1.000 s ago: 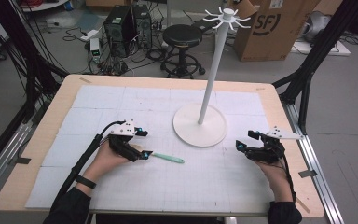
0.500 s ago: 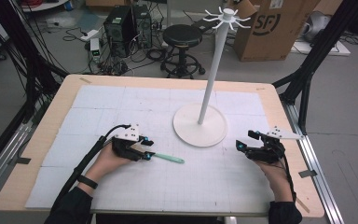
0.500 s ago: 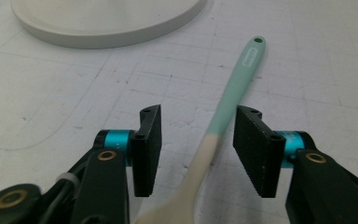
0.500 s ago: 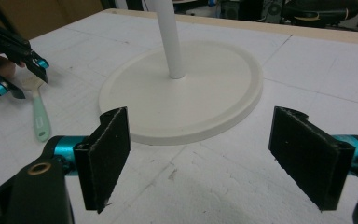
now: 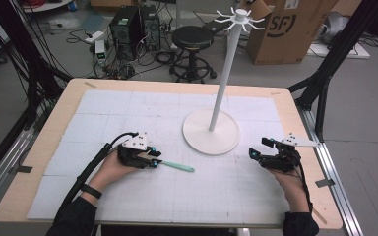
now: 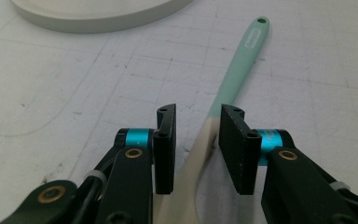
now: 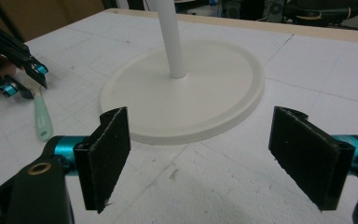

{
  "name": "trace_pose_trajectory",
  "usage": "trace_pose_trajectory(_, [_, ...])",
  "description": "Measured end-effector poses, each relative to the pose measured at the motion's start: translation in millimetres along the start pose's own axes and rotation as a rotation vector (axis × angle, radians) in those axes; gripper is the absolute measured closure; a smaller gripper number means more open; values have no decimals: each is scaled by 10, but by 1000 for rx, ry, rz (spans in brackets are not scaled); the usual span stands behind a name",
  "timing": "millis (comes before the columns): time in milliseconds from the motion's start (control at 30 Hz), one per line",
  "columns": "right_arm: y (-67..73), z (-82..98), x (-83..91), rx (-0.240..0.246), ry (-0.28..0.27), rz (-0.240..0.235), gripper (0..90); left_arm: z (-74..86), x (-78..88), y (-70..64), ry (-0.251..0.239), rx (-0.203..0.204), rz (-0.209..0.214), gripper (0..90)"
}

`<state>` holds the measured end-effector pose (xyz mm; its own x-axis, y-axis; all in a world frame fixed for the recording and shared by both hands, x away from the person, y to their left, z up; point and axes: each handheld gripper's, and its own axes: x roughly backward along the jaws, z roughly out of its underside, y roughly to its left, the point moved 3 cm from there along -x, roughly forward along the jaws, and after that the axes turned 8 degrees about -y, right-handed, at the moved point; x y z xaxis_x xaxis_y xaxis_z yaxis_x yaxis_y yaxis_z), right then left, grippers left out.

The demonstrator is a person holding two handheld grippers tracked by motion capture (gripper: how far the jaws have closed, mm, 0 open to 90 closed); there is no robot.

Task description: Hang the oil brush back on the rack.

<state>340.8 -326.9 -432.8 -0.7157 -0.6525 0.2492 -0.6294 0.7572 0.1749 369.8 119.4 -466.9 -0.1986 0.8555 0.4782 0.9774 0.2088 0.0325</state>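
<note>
Seemingly, left hand-held gripper (image 6: 192,140) straddles spatula (image 6: 242,65).

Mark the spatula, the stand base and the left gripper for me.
spatula (image 6: 242,60), left gripper view, on its mint green handle.
stand base (image 5: 199,133), high view, on the bare disc left of the pole.
left gripper (image 6: 193,135), left gripper view, midway between its fingertips.

"SF" logo on cardboard box (image 5: 286,27)

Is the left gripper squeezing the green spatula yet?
Cannot tell. In the left gripper view the left gripper has just been closing around the spatula; one pad looks against it, a sliver shows at the other.
</note>
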Motion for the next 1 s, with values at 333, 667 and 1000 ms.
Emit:
trace_pose_trajectory(333, [-4,3,-4,3,2,-2,199,2,-18,-2,13,-2,27,728])
trace_pose_trajectory(667, [-7,0,-6,1,-3,-4,200,3,-18,0,12,5,43,773])
trace_pose_trajectory(1000, [-11,9,-19,-4,3,-8,201,-1,-18,-6,11,-8,52,798])
